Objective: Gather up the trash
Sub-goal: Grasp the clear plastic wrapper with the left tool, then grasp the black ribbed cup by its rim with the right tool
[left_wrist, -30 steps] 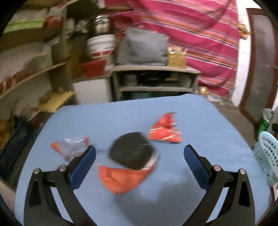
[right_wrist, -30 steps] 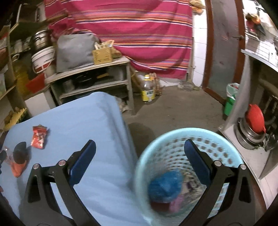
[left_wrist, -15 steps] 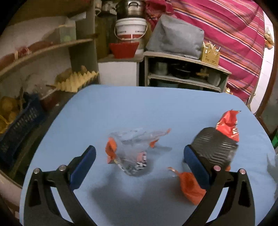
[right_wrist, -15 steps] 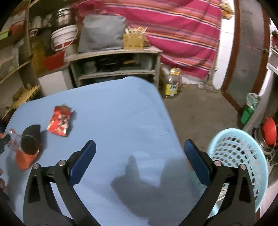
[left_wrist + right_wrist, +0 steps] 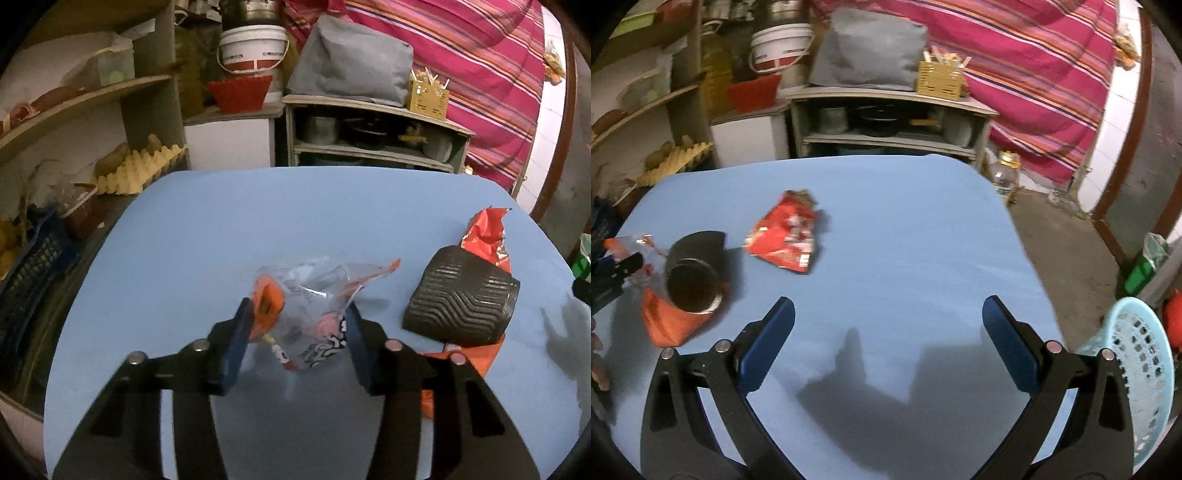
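Left wrist view first: my left gripper has just been closing, and the clear crinkly wrapper with orange ends sits between its blue pads, which press on both sides. I think the wrapper is very light, thin and slippery, so I want to pinch the bunched middle, not a loose corner. At 3 o'clock from it lies a black ribbed cup on its side, on top of a flat orange bag. Past the cup, at 1 o'clock, is a shiny red foil packet. All rest on the smooth blue table.

Right wrist view: my right gripper is wide apart with nothing in it, over bare table. The holey blue basket for trash waits at 3 o'clock.
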The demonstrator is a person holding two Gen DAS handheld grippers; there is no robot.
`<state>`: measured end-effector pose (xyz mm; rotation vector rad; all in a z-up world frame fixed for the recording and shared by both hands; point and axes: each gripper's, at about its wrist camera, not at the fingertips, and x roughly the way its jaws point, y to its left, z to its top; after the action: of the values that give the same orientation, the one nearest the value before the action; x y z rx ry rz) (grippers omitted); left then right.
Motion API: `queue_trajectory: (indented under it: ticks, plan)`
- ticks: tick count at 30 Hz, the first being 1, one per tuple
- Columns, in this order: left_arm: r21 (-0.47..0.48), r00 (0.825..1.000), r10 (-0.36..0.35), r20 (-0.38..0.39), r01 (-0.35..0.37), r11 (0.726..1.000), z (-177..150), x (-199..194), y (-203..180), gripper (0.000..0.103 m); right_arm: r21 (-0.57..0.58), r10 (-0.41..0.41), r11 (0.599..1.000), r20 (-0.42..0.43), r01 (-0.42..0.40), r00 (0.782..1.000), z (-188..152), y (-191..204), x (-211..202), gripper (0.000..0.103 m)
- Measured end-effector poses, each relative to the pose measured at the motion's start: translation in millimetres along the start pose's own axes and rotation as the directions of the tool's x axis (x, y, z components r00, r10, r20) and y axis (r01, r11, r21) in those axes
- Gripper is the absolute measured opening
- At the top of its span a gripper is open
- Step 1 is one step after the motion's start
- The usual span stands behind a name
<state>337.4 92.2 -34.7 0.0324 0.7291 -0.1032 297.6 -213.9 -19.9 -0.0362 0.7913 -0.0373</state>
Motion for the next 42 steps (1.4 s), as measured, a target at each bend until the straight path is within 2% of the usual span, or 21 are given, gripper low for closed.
queue_trajectory:
  ticks: [1, 3, 10, 14, 19, 24, 29, 32, 33, 37, 42]
  plan:
    - [0.004, 1.0, -0.006, 0.007, 0.006, 1.0, 0.2, -1.2, -0.3, 0.036, -0.016, 0.011, 1.0, -0.001, -0.011, 1.0, 1.1, 6.8, 1.4, 0.099]
    - [0.022, 1.0, -0.015, 0.005, 0.015, 1.0, 1.1, -1.1, -0.5, 0.022, -0.053, 0.022, 0.998, 0.005, -0.021, 1.0, 3.2, 23.0, 3.4, 0.099]
    - [0.054, 0.997, 0.043, 0.066, -0.047, 0.997, 4.8, -18.3, 2.4, 0.021, -0.112, 0.095, 0.99, 0.039, -0.09, 0.995, 14.7, 69.3, 4.6, 0.099]
    - [0.024, 0.994, 0.05, 0.094, -0.053, 0.998, 7.3, -29.8, 20.2, 0.021, -0.141, 0.129, 0.982, 0.038, -0.122, 0.991, 19.3, 99.6, 9.6, 0.099]
    - [-0.041, 0.994, 0.054, 0.09, -0.051, 0.998, 7.9, -35.2, 50.9, 0.021, -0.184, 0.131, 0.975, 0.022, -0.125, 0.991, 20.5, 129.9, 21.3, 0.099]
    - [-0.081, 0.995, 0.053, 0.084, -0.047, 0.996, 4.8, -45.0, 67.9, 0.021, -0.244, 0.101, 0.965, 0.014, -0.094, 0.995, 17.7, 155.9, 35.2, 0.099]
    - [-0.087, 0.995, 0.056, 0.088, -0.048, 0.995, 1.8, -56.4, 68.5, 0.021, -0.257, 0.101, 0.961, -0.008, -0.1, 0.995, 15.9, 164.4, 47.5, 0.097]
    - [-0.083, 0.994, 0.055, 0.093, -0.048, 0.995, 1.1, -60.9, 67.9, 0.021, -0.286, 0.114, 0.952, -0.01, -0.112, 0.993, 15.1, 170.3, 50.3, 0.086]
    - [-0.083, 0.994, 0.056, 0.094, -0.048, 0.995, 0.8, -61.4, 68.6, 0.021, -0.302, 0.11, 0.947, -0.006, -0.107, 0.994, 14.7, 172.7, 51.1, 0.079]
    - [-0.099, 0.995, 0.064, 0.082, -0.056, 0.993, 1.4, -60.4, 70.2, 0.021, -0.323, 0.119, 0.94, 0.02, -0.107, 0.993, 13.7, 171.7, 49.9, 0.078]
    - [-0.105, 0.993, 0.072, 0.088, -0.063, 0.993, 3.4, -65.7, 64.1, 0.021, -0.264, 0.143, 0.958, 0.114, -0.109, 0.983, 19.4, 149.2, 20.3, 0.078]
